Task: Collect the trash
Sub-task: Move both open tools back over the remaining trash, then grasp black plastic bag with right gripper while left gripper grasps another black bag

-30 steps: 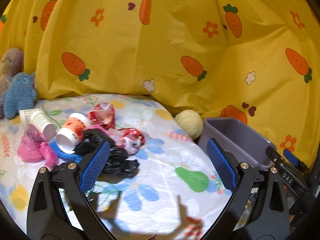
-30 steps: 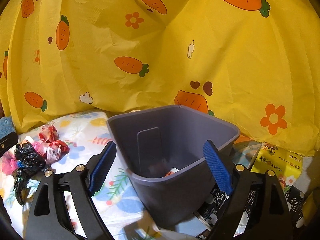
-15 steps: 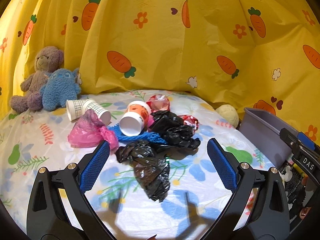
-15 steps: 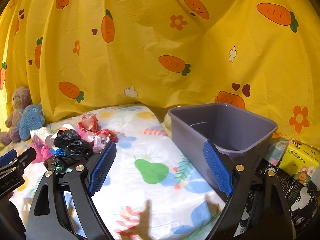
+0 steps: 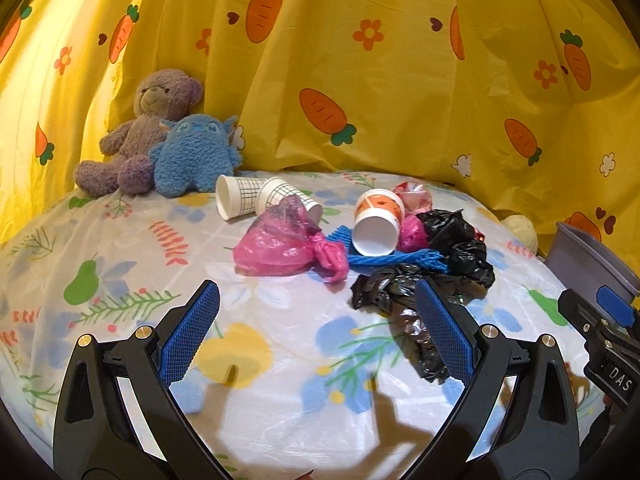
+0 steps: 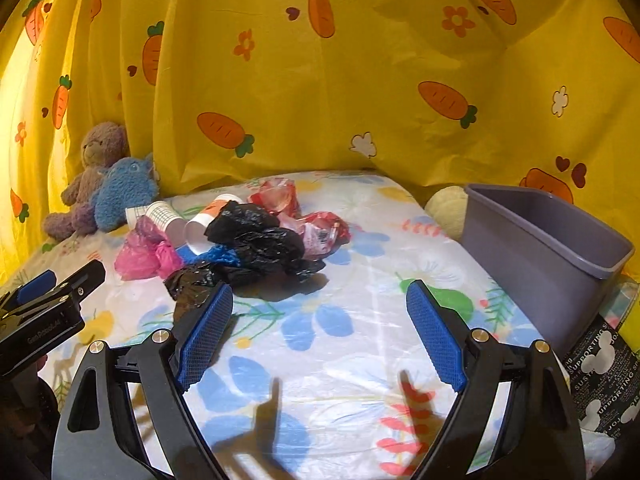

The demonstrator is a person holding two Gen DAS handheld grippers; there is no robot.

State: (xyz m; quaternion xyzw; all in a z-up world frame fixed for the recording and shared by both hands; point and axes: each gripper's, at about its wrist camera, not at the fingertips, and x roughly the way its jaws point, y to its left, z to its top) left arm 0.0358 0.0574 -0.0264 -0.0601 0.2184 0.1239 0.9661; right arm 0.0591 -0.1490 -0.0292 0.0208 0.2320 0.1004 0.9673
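Note:
A heap of trash lies on the flowered sheet (image 5: 280, 360): a pink plastic bag (image 5: 284, 240), crumpled black bags (image 5: 424, 292) (image 6: 256, 240), blue foam netting (image 5: 400, 258), an orange-printed paper cup (image 5: 378, 222), two checked paper cups (image 5: 256, 196) and red wrappers (image 6: 320, 228). My left gripper (image 5: 316, 324) is open and empty, just short of the heap, its right finger over the black bag's edge. My right gripper (image 6: 320, 328) is open and empty, with the heap to its upper left. The grey bin (image 6: 548, 240) stands at the right.
A purple teddy bear (image 5: 148, 132) and a blue plush toy (image 5: 196, 156) sit at the back left against the yellow carrot-print curtain (image 5: 360, 80). A cream ball (image 6: 448, 208) lies beside the bin. Black printed packaging (image 6: 600, 372) lies right of the bin.
Both views have swung left, from the bin toward the trash heap. The heap now lies nearer and more central for the left gripper; the bin has slid to the right edge. Both grippers stayed open.

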